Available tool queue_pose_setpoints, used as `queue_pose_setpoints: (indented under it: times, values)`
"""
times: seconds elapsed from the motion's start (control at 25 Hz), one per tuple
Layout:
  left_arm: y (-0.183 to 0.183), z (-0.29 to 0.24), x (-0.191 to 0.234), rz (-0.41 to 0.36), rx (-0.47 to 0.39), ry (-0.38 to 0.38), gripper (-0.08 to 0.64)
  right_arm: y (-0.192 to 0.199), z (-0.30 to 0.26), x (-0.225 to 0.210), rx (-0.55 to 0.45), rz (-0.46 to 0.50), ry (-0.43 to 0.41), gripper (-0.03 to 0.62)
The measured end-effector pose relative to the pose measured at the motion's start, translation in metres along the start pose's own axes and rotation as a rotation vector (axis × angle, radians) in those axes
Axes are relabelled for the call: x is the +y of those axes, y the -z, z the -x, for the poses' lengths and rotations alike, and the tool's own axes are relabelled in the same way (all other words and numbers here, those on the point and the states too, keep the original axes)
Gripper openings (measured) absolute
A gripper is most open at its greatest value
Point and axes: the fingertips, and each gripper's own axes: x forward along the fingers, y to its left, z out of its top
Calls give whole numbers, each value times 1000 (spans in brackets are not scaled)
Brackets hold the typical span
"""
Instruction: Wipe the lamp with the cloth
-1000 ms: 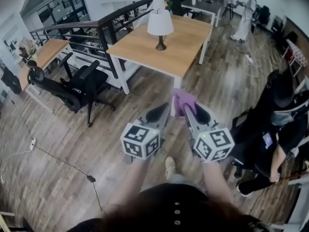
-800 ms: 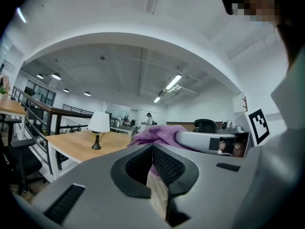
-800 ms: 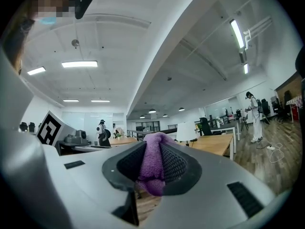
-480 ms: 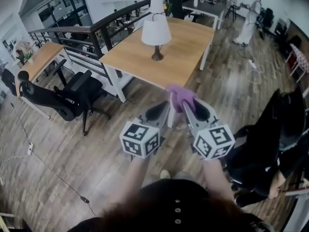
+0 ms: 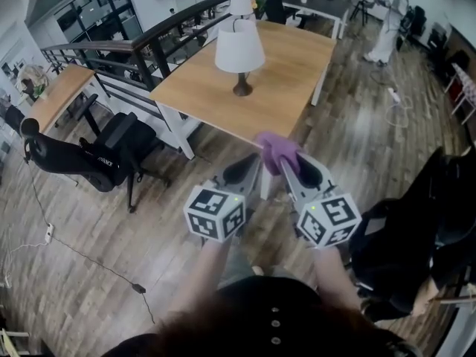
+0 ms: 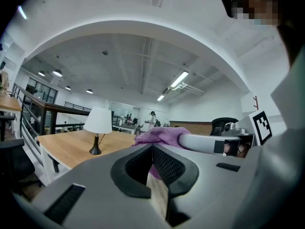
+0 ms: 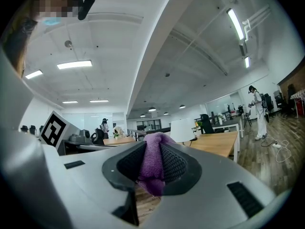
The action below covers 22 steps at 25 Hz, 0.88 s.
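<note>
A table lamp [image 5: 239, 50] with a white shade and a dark base stands on a wooden table [image 5: 290, 65] ahead of me. Both grippers hang side by side over the floor, short of the table's near corner. My right gripper [image 5: 291, 162] is shut on a purple cloth [image 5: 277, 150], which bulges out past the jaw tips. In the right gripper view the cloth [image 7: 153, 162] fills the gap between the jaws, and the lamp [image 7: 182, 130] shows beyond. My left gripper [image 5: 245, 168] is shut with nothing in it. The left gripper view shows the lamp [image 6: 98, 121] and the cloth [image 6: 159, 136].
A black office chair [image 5: 89, 155] stands left of the table beside a dark railing [image 5: 149, 43]. Another black chair [image 5: 416, 222] is close on my right. A second wooden desk [image 5: 59, 95] sits far left. A person [image 5: 390, 21] stands far back right. A cable [image 5: 82, 251] lies on the floor.
The table and lamp have drawn nearer and shifted a little left in the head view. Both grippers keep the same pose, with the cloth still held in the right one.
</note>
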Motion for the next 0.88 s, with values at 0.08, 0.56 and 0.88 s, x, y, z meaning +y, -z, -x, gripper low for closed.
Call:
queue_pose_setpoints:
  times: [0.08, 0.56, 0.88]
  values:
    - [-1, -14, 10, -1, 4, 12, 11, 0, -13, -8, -3, -8, -2, 78]
    - [-43, -101, 132, -32, -6, 47, 11, -14, -159, -58, -29, -3, 14, 78]
    - [-75, -147, 210, -28, -14, 83, 11, -30, -250, -80, -42, -2, 46, 78]
